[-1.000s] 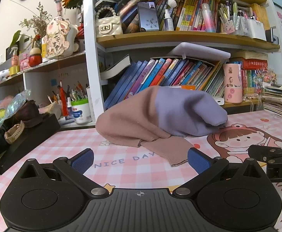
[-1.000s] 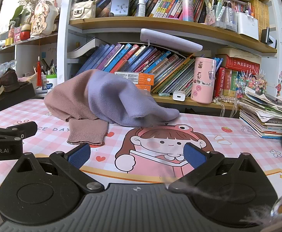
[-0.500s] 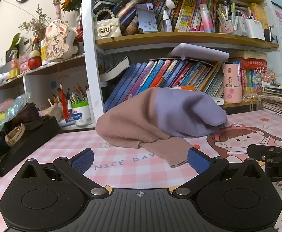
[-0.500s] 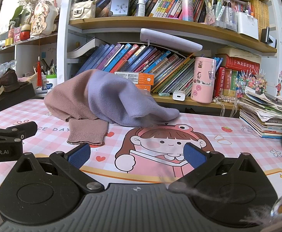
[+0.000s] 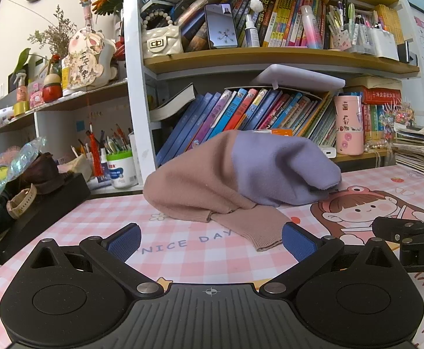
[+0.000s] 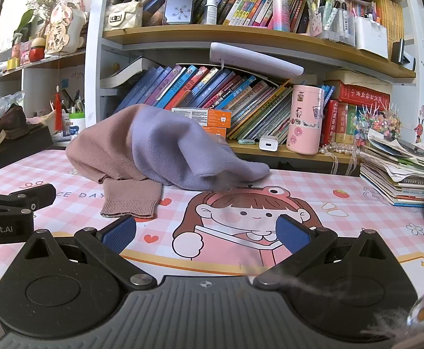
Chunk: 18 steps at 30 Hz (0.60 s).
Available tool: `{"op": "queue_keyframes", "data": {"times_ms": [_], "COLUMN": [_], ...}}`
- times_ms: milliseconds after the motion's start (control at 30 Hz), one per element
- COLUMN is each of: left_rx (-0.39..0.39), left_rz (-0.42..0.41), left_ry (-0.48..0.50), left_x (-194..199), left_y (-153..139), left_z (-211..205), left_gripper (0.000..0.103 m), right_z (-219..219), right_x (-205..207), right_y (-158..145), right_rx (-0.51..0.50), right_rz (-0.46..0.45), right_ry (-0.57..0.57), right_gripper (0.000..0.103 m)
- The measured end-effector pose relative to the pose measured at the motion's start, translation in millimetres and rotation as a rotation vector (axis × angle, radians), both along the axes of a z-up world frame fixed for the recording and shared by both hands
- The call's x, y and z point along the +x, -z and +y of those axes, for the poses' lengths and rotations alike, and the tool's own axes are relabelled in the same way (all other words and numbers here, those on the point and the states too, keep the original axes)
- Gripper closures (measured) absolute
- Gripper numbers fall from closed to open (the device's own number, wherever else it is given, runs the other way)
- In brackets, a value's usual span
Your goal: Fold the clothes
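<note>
Left gripper (image 5: 210, 240) is hovering low over the mat with jaws spread wide and nothing between them; right gripper (image 6: 206, 232) is doing the same, wide open and empty, both pointing toward the shelves. Each is showing up at the edge of the other's view, off to the side and clear of the cloth. Sweater (image 5: 235, 174) is lying in a crumpled heap on the mat ahead of both, between the grippers and the shelf: soft knit, brown on one half, lavender on the other, bulging up in a rounded hump. One brown sleeve with a ribbed cuff (image 6: 130, 200) is trailing flat toward the cameras, its end sitting just ahead of the left gripper's right blue pad (image 5: 297, 242). Pink checked mat (image 5: 183, 250) is smooth and glossy, printed with "NICE DAY" and a cartoon girl (image 6: 241, 215) lying just ahead of the right gripper. Nothing is sitting on the mat between either gripper and the sweater. Behind the heap, slanted books (image 5: 241, 113) are leaning on the lower shelf, almost touching the hump. Pink cylindrical tumbler (image 6: 305, 119) is standing upright beside them, a white charger (image 6: 268, 143) next to it. Paper stack (image 6: 398, 168) is crowding the right edge; black box (image 5: 46, 203) with a watch on it is crowding the left.
</note>
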<state>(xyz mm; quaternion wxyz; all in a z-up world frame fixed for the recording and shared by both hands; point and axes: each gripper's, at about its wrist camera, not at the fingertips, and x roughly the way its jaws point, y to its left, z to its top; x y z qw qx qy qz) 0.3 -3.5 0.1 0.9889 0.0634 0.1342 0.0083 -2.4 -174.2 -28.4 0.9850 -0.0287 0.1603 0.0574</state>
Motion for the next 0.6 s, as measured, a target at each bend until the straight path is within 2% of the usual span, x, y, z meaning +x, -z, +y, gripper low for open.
{"op": "queue_keyframes", "data": {"times_ms": [600], "left_rx": [-0.002], "left_rz": [0.001], "left_ry": [0.003], "left_x": [-0.2], "left_y": [0.4], "left_z": [1.8], "left_gripper": [0.0], "right_z": [0.5], "right_x": [-0.5], "right_y": [-0.5], "right_rx": [0.001], "right_rz": [0.0], "right_ry": [0.0], "right_gripper": [0.0]}}
